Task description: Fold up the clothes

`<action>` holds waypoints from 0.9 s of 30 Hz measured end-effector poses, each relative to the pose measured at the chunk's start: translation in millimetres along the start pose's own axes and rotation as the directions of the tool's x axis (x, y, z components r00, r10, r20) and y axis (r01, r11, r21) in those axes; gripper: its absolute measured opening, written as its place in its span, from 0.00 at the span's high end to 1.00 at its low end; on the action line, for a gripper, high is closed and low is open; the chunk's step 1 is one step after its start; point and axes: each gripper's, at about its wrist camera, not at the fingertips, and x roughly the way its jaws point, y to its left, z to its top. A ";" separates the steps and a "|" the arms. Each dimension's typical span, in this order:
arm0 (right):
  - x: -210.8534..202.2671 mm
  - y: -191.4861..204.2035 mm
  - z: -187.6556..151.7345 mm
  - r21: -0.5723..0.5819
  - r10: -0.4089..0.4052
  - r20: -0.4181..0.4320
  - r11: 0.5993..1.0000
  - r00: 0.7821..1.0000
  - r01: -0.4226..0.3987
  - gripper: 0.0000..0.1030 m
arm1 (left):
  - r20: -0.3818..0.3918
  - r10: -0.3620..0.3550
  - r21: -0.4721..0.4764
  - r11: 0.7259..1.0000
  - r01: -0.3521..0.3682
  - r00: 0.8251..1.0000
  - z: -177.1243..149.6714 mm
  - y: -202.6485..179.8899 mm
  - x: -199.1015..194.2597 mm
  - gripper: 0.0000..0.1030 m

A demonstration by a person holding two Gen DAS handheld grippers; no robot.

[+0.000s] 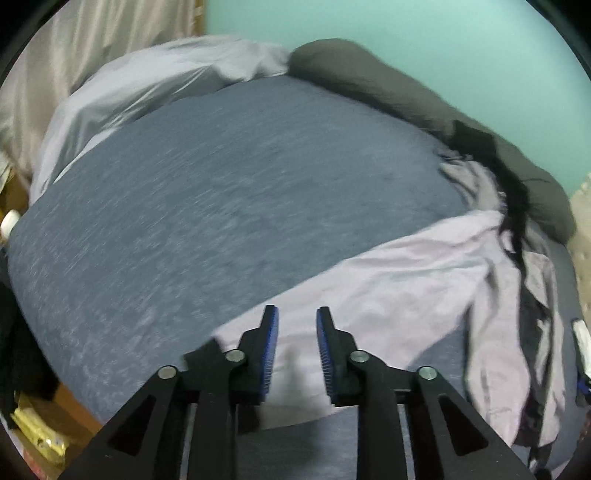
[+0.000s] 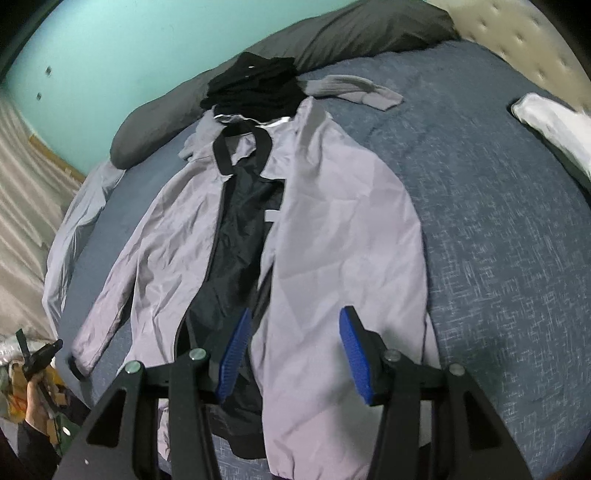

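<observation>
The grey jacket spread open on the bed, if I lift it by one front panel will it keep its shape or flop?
The grey jacket will probably flop: its thin fabric lies flat and creased on the blue bedspread. It looks light. Its smooth sheen suggests it may slip between the tongs' pads.

Jacket (image 2: 332,229) lies spread open on the bed (image 2: 498,221), directly ahead of and beneath the right hand-held gripper (image 2: 293,317), collar at the far end. Folded garments (image 2: 255,86) sit stacked just beyond the collar, touching it. Pillow (image 2: 332,33) lies behind the stack along the wall. Folded item (image 2: 550,125) rests well apart, far right. In the left wrist view, the jacket edge lies under the left hand-held gripper (image 1: 297,312), bare bed ahead.
</observation>
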 end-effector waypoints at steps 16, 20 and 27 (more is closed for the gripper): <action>2.8 -78.6 24.2 0.137 -0.033 -0.039 0.990 0.999 0.038 0.42 | -0.021 -0.266 0.165 0.950 0.266 0.964 -6.0 -207.9 21.4 0.58; 9.7 -91.6 28.1 0.145 -0.033 -0.060 0.989 0.998 0.042 0.42 | -0.052 -0.294 0.186 0.936 0.298 0.955 -21.8 -250.8 42.4 0.54; 35.0 -92.1 35.9 0.105 -0.037 -0.110 0.993 0.993 0.048 0.42 | -0.101 -0.327 0.180 0.923 0.341 0.940 -47.5 -308.8 82.0 0.49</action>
